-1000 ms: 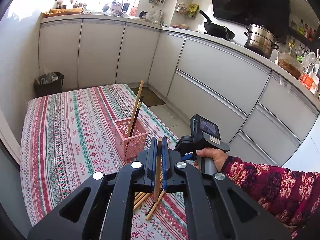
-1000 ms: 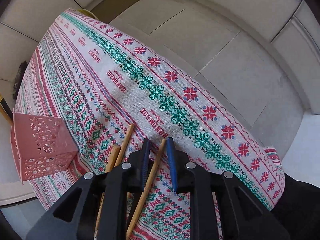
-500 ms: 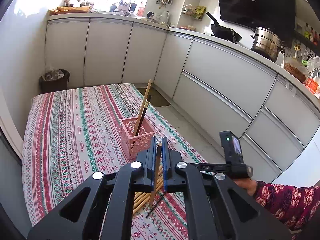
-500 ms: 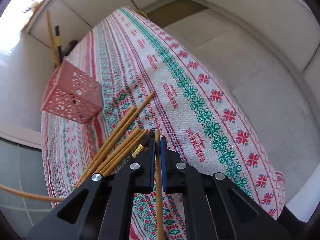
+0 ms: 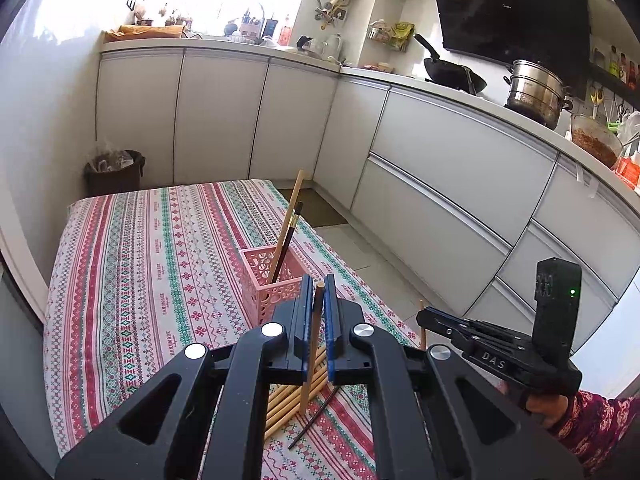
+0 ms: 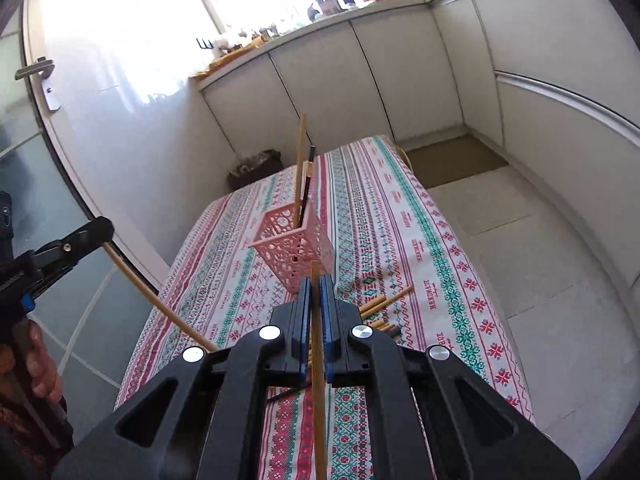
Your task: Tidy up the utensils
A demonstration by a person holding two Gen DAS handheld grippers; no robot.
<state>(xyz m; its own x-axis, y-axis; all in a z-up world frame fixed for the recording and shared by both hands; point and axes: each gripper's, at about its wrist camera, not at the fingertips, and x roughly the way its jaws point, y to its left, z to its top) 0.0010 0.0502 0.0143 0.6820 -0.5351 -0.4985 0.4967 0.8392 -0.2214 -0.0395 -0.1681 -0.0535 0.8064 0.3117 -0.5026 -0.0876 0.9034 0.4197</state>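
Near pink holder [image 5: 273,284], both grippers [image 5: 316,286] [image 6: 316,288] clamped on one bamboo chopstick [image 6: 318,360] each; risk tipping light holder on off-centre insertion.

In the left wrist view the left gripper [image 5: 316,312] fills the lower centre of the frame, its blue-padded fingers [image 5: 305,312] pressed together on a thin wooden stick; at the lower right the right gripper [image 5: 424,316] shows side-on, carried by a hand [image 5: 540,404] in a patterned red sleeve. In the right wrist view the right gripper's fingers [image 6: 329,312] at lower centre clamp a stick likewise; the left gripper [image 6: 102,228] reaches in from the left edge, its hand [image 6: 36,364] below.
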